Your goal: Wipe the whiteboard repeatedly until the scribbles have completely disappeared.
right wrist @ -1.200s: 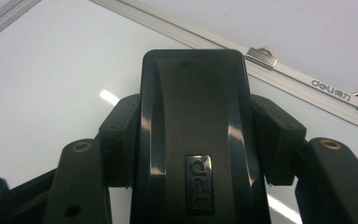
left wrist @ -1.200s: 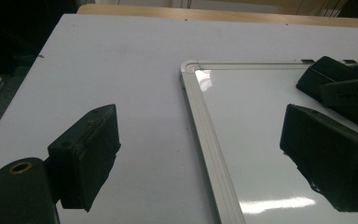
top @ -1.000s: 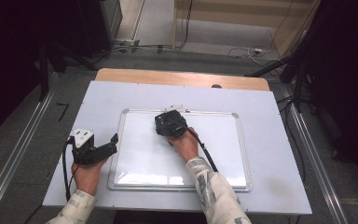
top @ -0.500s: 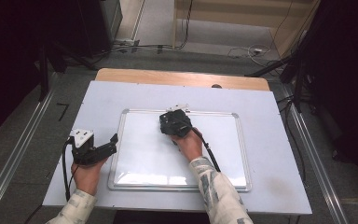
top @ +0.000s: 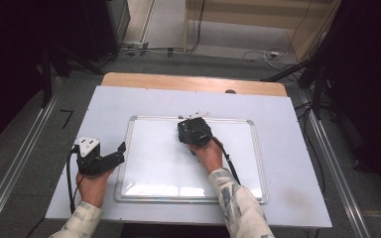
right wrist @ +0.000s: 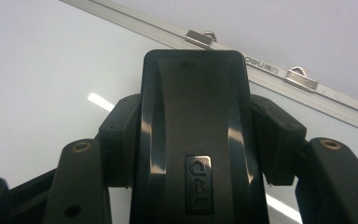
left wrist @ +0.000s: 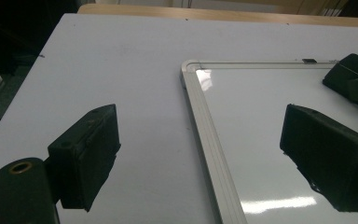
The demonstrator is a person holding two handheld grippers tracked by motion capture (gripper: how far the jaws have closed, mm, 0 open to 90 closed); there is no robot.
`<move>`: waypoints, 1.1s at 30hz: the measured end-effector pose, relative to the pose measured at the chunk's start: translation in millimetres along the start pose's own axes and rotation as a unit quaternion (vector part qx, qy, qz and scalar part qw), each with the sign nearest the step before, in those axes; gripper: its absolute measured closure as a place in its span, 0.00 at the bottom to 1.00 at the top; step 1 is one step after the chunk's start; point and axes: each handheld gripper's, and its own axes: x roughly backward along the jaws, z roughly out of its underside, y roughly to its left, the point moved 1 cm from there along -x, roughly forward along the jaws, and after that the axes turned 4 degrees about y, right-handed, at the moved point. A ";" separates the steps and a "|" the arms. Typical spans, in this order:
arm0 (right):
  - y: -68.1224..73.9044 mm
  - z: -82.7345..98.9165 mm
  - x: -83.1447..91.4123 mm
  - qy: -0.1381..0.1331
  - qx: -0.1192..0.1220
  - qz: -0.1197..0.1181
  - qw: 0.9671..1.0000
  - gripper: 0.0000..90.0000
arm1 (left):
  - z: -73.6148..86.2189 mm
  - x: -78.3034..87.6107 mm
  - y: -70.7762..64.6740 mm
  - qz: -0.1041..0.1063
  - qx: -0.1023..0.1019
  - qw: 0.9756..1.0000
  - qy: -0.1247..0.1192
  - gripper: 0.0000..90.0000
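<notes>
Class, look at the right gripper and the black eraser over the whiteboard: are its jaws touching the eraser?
Touching. The right gripper view shows the right gripper with both jaws pressed against the sides of the black eraser, no gap on either side, above the whiteboard.

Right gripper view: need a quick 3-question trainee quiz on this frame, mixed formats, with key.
1. True or false: the right gripper is shut on the glossy black plastic whiteboard eraser.
2. The eraser sits near which edge of the silver-framed whiteboard in the high view? A) far edge B) near edge C) left edge
3. Fill in: the left gripper stands ____, its jaws straddling the whiteboard's left frame.

Key: 1 true; 2 A; 3 open.
</notes>
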 end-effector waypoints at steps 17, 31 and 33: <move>-36.5 29.2 60.5 -0.028 -0.044 0.012 0.999 0.43 | 0.2 0.2 -2.4 -0.001 -0.001 1.000 0.000 0.14; -59.7 67.1 101.1 -0.041 -0.067 0.042 0.996 0.43 | 0.5 -0.3 -3.2 -0.003 -0.001 1.000 0.002 0.14; -62.8 72.8 105.9 -0.043 -0.070 0.046 0.996 0.43 | 0.3 -1.2 -4.1 -0.004 -0.002 1.000 0.002 0.14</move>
